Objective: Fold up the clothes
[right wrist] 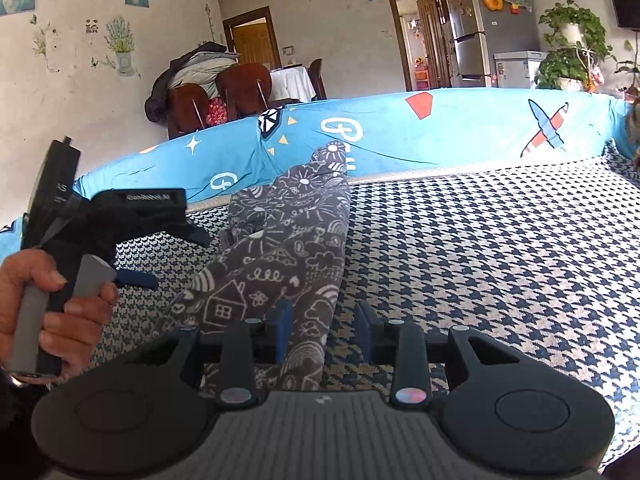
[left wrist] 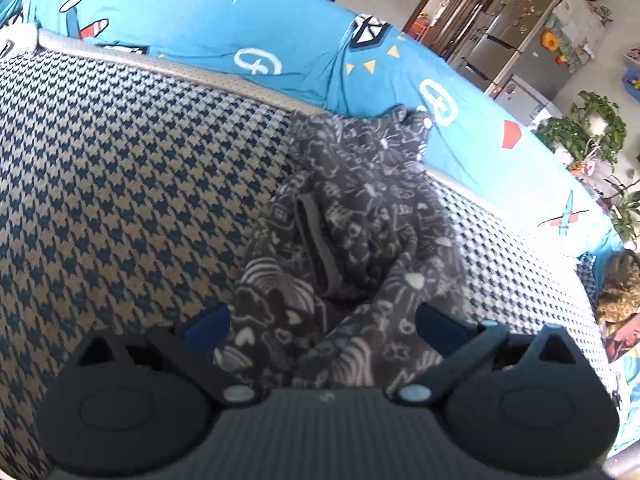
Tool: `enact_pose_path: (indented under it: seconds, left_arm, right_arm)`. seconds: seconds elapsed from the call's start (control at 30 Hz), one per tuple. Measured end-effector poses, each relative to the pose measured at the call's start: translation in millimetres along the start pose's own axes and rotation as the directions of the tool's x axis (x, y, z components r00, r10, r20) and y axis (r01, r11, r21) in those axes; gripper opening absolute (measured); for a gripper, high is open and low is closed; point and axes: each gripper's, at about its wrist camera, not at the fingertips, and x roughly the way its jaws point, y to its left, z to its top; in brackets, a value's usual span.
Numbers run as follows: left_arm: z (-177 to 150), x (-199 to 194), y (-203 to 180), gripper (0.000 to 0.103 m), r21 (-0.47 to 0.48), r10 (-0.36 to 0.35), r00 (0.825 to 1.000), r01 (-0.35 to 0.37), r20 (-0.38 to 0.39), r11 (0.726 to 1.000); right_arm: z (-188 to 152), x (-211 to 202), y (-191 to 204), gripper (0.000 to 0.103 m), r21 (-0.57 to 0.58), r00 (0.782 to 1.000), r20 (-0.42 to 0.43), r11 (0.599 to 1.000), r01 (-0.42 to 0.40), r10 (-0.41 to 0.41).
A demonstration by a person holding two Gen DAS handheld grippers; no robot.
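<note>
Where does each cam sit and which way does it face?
Left wrist: on the left gripper, angled down at the grey doodle-print garment on the houndstooth sofa cover; only its own open fingers show.
Right wrist: on the right gripper, aimed along the sofa; a hand holds the left gripper beside it.
Shared: garment, houndstooth cover, blue printed sheet, fridge.

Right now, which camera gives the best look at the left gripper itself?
The right wrist view: it shows the left gripper from the side, held in a hand, blue fingers apart above the houndstooth cover. The left wrist view shows only its own fingers, with the grey patterned garment between them.
</note>
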Motion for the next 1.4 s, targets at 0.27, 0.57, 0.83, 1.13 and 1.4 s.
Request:
enact_pose_path:
  seconds: [0.27, 0.57, 0.83, 1.13, 1.4]
  left_arm:
    - [8.5, -20.9, -11.9, 0.103, 0.026, -0.052, 0.999, 0.052, 0.004, 0.998]
    - [8.5, -51.0, -77.0, 0.103, 0.196, -0.103, 0.994, 0.094, 0.037, 0.976]
    - [3.5, -64.2, -110.3, 0.103, 0.294, -0.060, 0.989, 0.017, 0.136, 0.956]
    - [32.3, -20.5, -45.1, 0.103, 0.126, 0.145, 0.974, -0.168, 0.176, 0.978]
    - [46.9, 6.2, 6.9, 0.103, -0.017, 0.289, 0.940, -0.291, 0.182, 0.957]
  right_arm:
    - [-5.9, 4.8, -9.4, 0.034, 0.024, 1.000, -0.016, 1.000, 0.001, 0.000]
    - [2.2, 13.5, -12.6, 0.034, 0.029, 1.000, -0.015, 0.999, -0.016, 0.016]
    - [36.6, 28.8, -10.2, 0.034, 0.026, 0.999, 0.027, 0.999, -0.044, 0.043]
    - [66.2, 73.3, 8.6, 0.034, -0.045, 0.996, 0.007, 0.995, -0.087, 0.088]
    - [92.8, 130.6, 37.8, 0.034, -0.126, 0.986, -0.042, 0.978, -0.164, 0.159]
